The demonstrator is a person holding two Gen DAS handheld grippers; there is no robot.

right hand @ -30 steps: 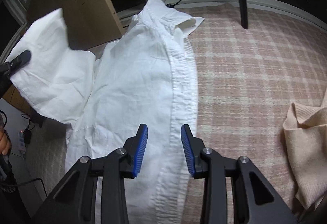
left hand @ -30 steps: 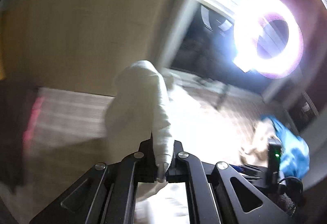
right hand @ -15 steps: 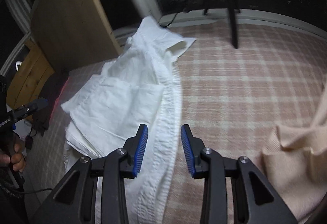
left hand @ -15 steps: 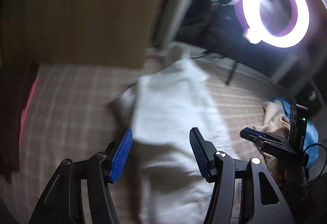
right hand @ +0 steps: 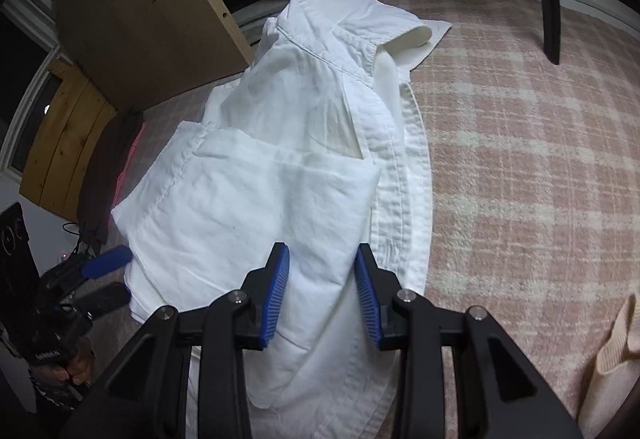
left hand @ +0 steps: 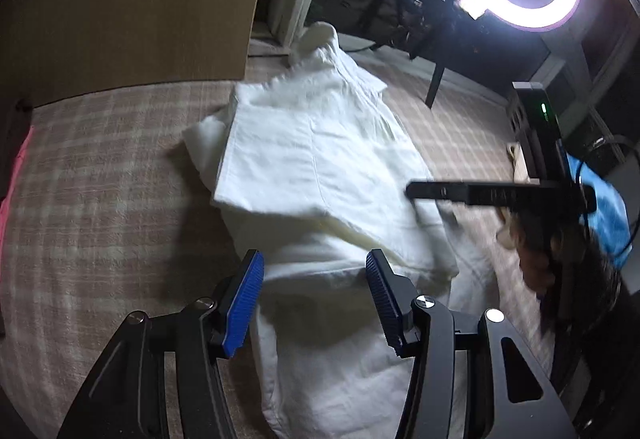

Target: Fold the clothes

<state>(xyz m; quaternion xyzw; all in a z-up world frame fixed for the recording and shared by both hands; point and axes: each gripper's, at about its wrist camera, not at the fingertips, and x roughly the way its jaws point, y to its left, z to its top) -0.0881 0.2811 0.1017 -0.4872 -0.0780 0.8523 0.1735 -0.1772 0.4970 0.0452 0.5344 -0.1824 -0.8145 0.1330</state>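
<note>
1. One large surface is presented: a pink checked blanket (right hand: 520, 159), on which the white shirt (right hand: 304, 143) is laid flat, collar (right hand: 360, 27) at the far end and hem at the near end.
2. The long axis of the shirt is seen to run straight away from both grippers, from near hem to far collar.
3. One sleeve panel (left hand: 304, 159) is found folded across the body of the shirt.
4. The left gripper (left hand: 312, 303) is held over the near part of the shirt; its jaws have just been opening, then closing back slightly, and stand apart, with cloth seen beneath them but not pinched.
5. The right gripper (right hand: 322, 291) is likewise held apart and unloaded, above the folded panel near the button placket (right hand: 404, 175).
6. The next fold is judged to be made along the long axis; the right gripper is judged nearer to the unfolded placket side.
</note>
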